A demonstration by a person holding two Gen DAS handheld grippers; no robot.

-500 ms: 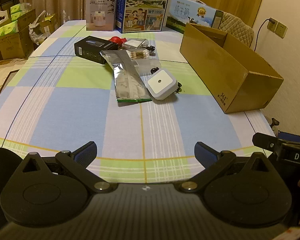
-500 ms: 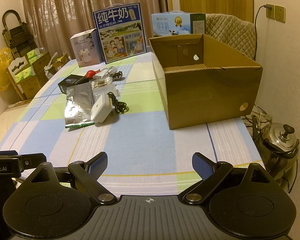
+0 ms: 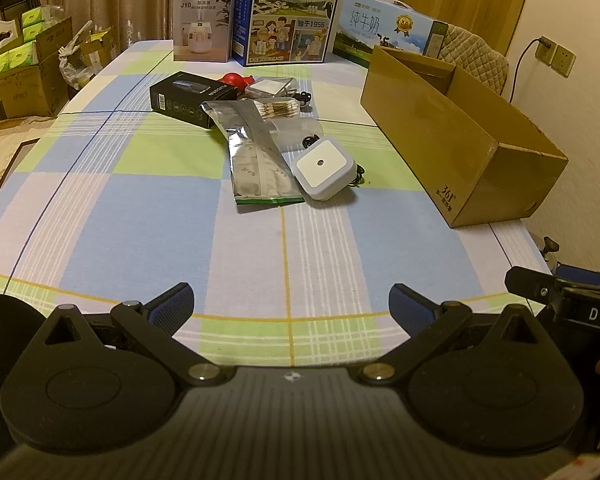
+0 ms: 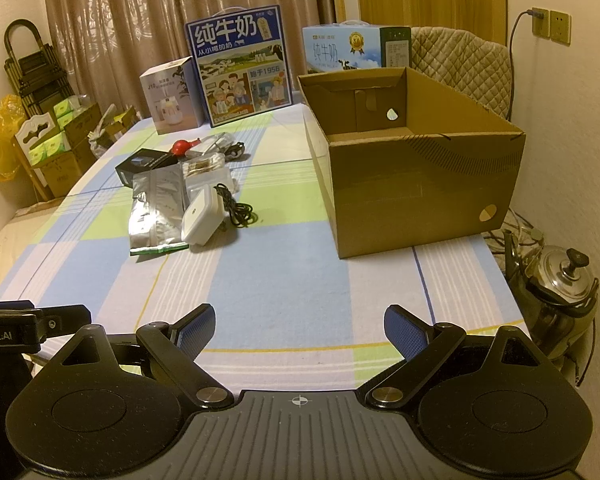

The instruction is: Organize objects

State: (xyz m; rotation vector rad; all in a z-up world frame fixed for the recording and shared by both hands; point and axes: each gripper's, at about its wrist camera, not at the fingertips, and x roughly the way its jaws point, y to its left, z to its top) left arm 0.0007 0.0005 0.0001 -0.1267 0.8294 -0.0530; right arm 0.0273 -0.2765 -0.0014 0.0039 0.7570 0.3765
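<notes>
The counter [image 3: 148, 232] wears a checked cloth of pale blue, light green and lilac-white blocks, crossed by thin yellow, white and dark blue lines. On it lie a silver foil pouch [image 3: 256, 164] with a green bottom edge, a white square plug-in device [image 3: 326, 166] with a dark centre dot, a black carton [image 3: 186, 98] with white print, a red bulb-shaped item [image 3: 236, 79], a black cord [image 4: 236, 210] and a plain brown cardboard box [image 4: 416, 168] bearing a band of fine dark stripes. Each claw, left [image 3: 291, 303] and right [image 4: 299, 326], is black with blue ribbed pads [image 4: 198, 326].
</notes>
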